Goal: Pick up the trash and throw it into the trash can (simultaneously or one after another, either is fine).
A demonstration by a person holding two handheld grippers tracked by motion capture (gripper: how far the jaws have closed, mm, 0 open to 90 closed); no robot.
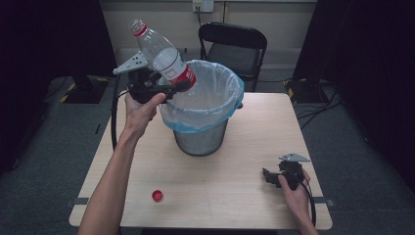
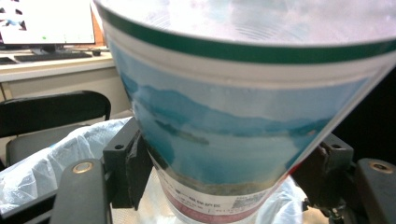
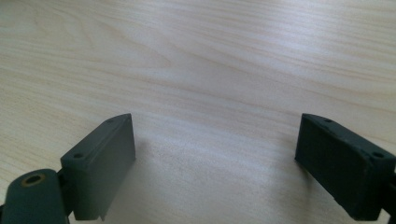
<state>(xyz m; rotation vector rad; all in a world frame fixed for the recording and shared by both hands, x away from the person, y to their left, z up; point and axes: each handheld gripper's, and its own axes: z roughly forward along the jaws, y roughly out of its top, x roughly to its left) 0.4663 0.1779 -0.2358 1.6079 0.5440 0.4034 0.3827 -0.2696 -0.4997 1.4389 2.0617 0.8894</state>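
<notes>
A staged recording room in an office or lab: black curtains (image 1: 44, 44) flank a lone wooden worktop (image 1: 244, 196) on grey carpet (image 1: 362, 161), with a folding chair (image 1: 235, 44), floor cables (image 1: 318, 105), and a computer monitor (image 2: 46, 21) on a desk (image 2: 51, 70).

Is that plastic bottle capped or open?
Open. The bottle, clamped in the left gripper over the bin, shows a bare neck, and a red cap lies on the table.

High view looks down over the table (image 1: 205, 196) — both tongs views sit close, the right's facing its wood.
</notes>
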